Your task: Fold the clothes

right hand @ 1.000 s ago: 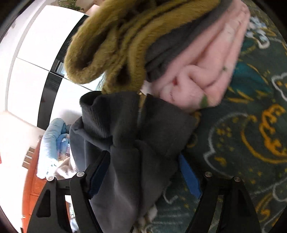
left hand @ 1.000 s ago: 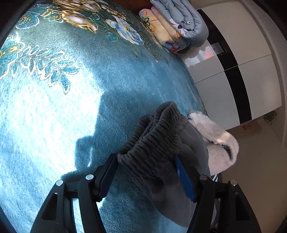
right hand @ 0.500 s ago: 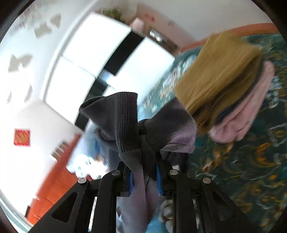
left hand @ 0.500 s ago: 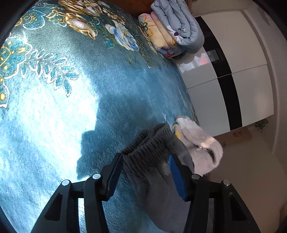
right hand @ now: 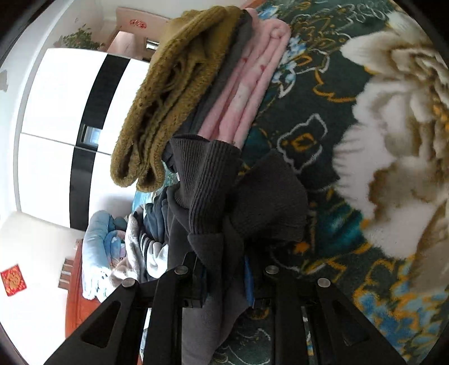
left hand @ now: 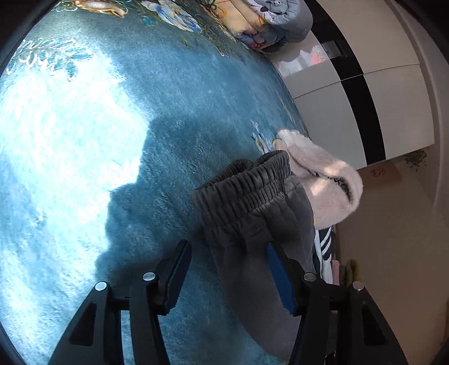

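Note:
Grey sweatpants [left hand: 252, 213] lie on a blue flowered carpet [left hand: 84, 140], elastic waistband toward the far side. My left gripper [left hand: 228, 276] is open around the waist end, its right finger against the cloth. In the right wrist view my right gripper [right hand: 223, 276] is shut on the ribbed cuffs and leg ends of the same grey sweatpants [right hand: 219, 191], held bunched above the carpet [right hand: 322, 126].
A fluffy white garment [left hand: 322, 174] lies just beyond the waistband, with striped clothing [left hand: 322, 244] beside it. A folded stack of mustard, grey and pink clothes [right hand: 196, 84] sits ahead of the right gripper. Rolled quilts [left hand: 275, 19] and white wardrobe doors [left hand: 364, 92] are at the carpet's far edge.
My right gripper closed on the trouser cuffs and lifted them, then swung back toward the folded stack. My left gripper stayed open at the waistband and shifted slightly.

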The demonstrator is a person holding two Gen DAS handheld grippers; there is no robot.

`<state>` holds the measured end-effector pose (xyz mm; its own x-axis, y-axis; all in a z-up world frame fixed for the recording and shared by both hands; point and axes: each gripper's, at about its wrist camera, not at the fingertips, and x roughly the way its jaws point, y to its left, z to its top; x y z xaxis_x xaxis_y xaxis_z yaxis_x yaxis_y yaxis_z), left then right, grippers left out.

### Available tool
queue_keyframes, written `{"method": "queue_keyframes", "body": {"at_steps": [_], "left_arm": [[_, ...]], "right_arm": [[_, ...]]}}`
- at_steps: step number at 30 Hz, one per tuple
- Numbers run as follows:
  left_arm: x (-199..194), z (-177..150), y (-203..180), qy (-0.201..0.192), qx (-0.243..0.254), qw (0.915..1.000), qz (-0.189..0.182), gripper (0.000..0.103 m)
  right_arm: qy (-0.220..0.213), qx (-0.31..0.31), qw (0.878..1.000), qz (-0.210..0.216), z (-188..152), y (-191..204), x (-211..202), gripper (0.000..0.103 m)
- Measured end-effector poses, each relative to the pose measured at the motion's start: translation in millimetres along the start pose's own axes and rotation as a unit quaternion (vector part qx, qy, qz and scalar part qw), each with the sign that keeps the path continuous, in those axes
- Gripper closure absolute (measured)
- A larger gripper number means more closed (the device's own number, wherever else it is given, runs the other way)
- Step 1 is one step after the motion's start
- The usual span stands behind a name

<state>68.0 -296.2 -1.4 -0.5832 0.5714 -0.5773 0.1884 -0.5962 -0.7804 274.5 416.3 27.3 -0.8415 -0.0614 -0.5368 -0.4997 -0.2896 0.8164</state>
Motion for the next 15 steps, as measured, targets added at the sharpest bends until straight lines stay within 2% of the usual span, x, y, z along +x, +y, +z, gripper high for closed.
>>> {"method": "queue_keyframes", "body": {"at_steps": [1,5,7,10,15], "left_arm": [[4.2,1.0,-2.6,-0.001,0.005,1.0,-0.001,0.042],[15.4,3.7,-21.8,-0.005,0.06,0.997,0.049,0.044],[12.5,4.5,-24.2,-0.013,0.064,0.9965,0.052,0.048],[6.3,5.0,-28.7,-0.027,0.073,0.9955,0.053,0.061],[-13.7,4.8,-44.4,-0.053,0.095,0.9933,0.038,0.069]], "right_arm": [[0.002,0.002,1.0,0.003,2.2,0.1,2.0,0.082],[0.008,0.003,1.0,0.006,4.5,-5.5,9.7,0.082],[0.01,0.005,1.0,0.007,2.6,-8.6,7.8,0.082],[0.012,0.006,1.0,0.005,1.5,-17.7,-4.2,0.082],[0.011,-0.012,1.0,0.002,3.4,0.0,-9.9,0.082]]}}
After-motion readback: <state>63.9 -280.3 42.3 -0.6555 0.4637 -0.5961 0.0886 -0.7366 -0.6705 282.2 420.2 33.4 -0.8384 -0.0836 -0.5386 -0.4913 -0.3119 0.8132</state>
